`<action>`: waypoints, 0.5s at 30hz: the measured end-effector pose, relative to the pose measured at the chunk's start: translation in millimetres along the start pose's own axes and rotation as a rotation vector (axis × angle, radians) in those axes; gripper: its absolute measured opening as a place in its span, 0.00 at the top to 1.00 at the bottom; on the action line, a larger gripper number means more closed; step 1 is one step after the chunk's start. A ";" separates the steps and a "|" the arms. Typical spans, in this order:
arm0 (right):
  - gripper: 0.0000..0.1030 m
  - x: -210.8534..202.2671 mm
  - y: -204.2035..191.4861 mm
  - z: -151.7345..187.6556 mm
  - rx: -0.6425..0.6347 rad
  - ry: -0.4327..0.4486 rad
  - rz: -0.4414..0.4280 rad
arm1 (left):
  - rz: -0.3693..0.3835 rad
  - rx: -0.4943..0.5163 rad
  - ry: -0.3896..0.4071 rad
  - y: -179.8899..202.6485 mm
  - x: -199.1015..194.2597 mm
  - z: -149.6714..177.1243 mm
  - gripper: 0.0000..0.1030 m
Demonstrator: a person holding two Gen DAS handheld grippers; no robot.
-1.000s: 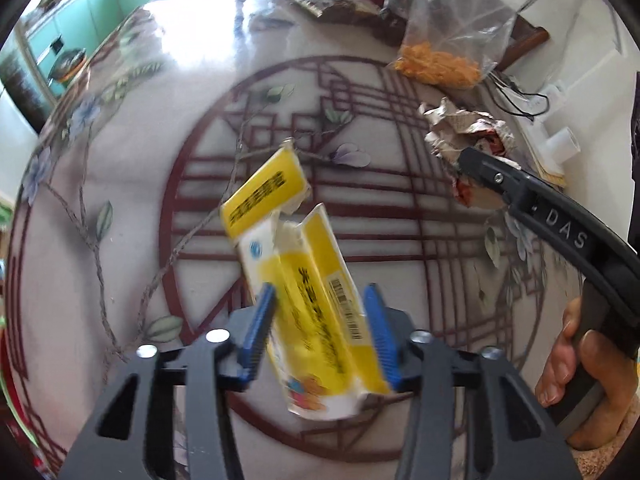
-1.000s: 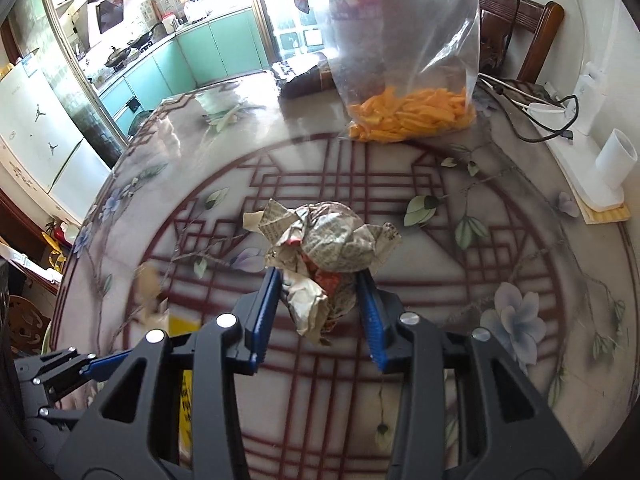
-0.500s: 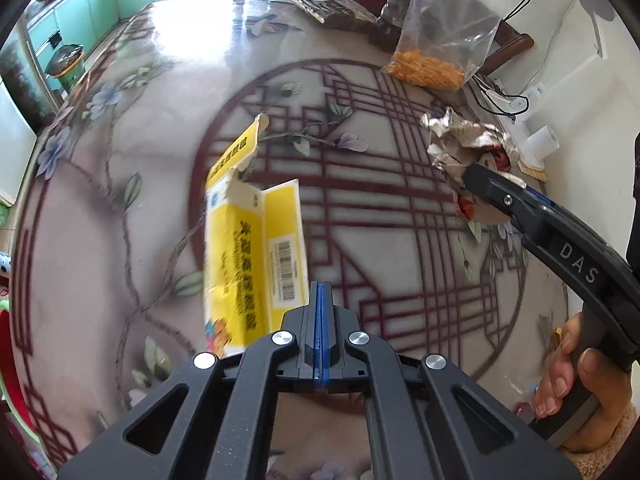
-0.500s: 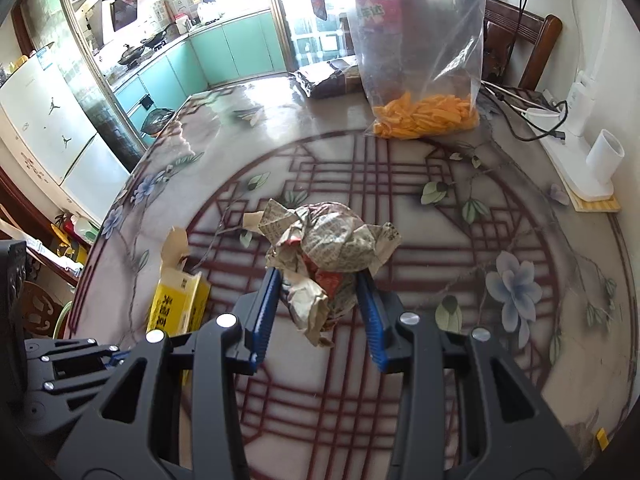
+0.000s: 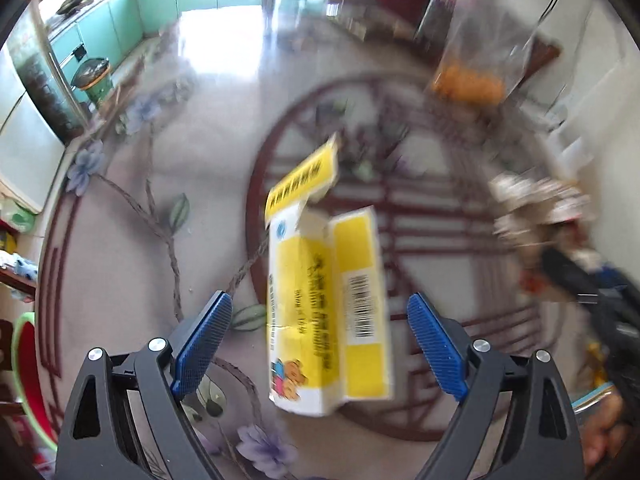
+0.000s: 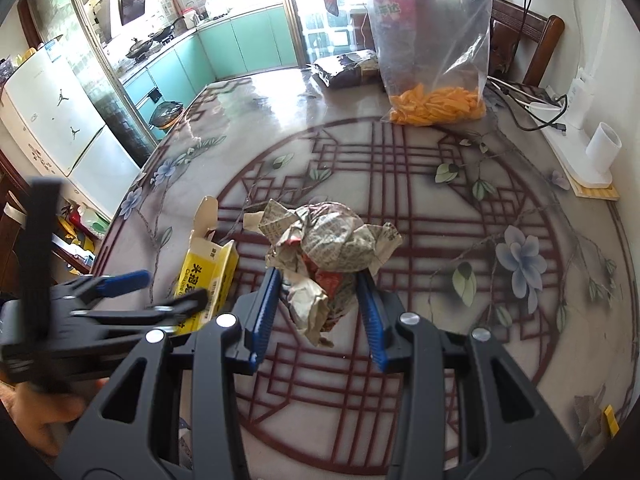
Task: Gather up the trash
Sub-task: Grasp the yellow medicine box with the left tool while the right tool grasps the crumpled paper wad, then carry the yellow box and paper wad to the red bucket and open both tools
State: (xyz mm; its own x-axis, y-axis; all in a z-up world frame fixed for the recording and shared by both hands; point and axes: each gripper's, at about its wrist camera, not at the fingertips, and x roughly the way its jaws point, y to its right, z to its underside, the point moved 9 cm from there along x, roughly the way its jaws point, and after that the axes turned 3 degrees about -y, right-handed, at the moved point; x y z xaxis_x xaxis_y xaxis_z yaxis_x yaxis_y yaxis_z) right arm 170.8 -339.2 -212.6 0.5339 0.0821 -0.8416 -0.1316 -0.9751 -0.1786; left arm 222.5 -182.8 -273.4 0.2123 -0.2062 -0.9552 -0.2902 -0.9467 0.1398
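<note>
Left gripper (image 5: 320,344), jaws opening, straddles the yellow carton (image 5: 324,300) untouched. Right gripper (image 6: 320,312) clamps the crumpled paper wad (image 6: 328,244). Next: close squarely on the carton.

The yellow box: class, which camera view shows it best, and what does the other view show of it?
The left wrist view. There the yellow box fills the middle, barcode and open flap visible, though blurred. The right wrist view shows only its upper part, small at left, with the left gripper covering its lower end.

Bright kitchen behind my round table

I see a glossy table (image 6: 460,320) with red lattice and flowers, teal cabinets (image 6: 240,44), a white fridge (image 6: 52,112), a wooden chair (image 6: 532,40) and sunlit glass doors (image 6: 320,20).
</note>
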 end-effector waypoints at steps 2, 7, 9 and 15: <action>0.62 -1.0 0.1 0.9 0.003 -0.001 0.003 | 0.005 -0.034 -0.049 -3.3 15.4 2.6 0.17; 0.62 -2.0 5.7 2.6 0.018 -0.002 0.017 | -0.015 -0.007 -0.034 -1.5 20.8 2.3 0.47; 0.62 -1.2 9.3 3.3 0.030 -0.004 0.020 | 0.016 0.005 -0.049 2.0 19.2 1.8 0.54; 0.62 -4.8 6.0 2.6 0.034 0.002 0.010 | 0.048 0.023 0.023 -5.9 -15.8 -0.4 0.55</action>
State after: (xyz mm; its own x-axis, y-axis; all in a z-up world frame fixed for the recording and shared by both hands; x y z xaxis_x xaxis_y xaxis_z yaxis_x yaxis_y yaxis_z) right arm 165.3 -344.9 -211.0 0.5338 0.0718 -0.8425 -0.1654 -0.9683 -0.1873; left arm 221.2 -174.1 -259.0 0.2186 -0.2574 -0.9413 -0.3216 -0.9297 0.1796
